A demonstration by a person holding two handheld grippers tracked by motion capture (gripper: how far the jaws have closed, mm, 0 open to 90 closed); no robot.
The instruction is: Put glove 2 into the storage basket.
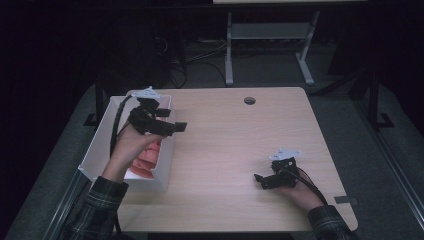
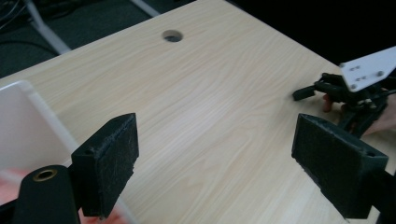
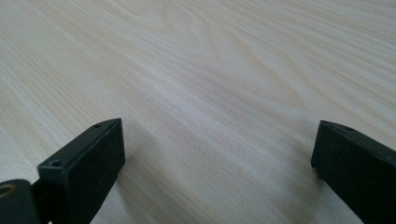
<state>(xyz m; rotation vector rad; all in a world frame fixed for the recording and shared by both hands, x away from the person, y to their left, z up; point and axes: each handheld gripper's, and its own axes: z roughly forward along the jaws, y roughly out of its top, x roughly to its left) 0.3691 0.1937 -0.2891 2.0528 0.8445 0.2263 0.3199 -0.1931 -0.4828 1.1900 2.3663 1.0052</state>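
Left gripper (image 1: 170, 127) hangs over the right wall of the white box (image 1: 100, 145) at the table's left edge, its jaws spread wide with nothing between them. In the left gripper view (image 2: 215, 163) both black pads stand far apart over bare wood, the box's pale wall (image 2: 28, 126) showing behind the left pad. Pink things (image 1: 147, 160) lie inside the box under the left hand (image 1: 131, 142); what they are cannot be told.

Right gripper (image 1: 262, 180) sits low at the near right of the table (image 1: 225, 140), pointing left, well apart from the box. Its jaws are also wide apart and empty: in the right gripper view (image 3: 215, 163) they frame plain wood grain and rest close to the surface. The left gripper view shows that gripper (image 2: 345, 98) farther off with its grey plate on top and the right hand (image 1: 300, 192) behind it.

A round hole (image 1: 249, 100) lies in the tabletop near the far edge. Both sleeves are dark plaid.
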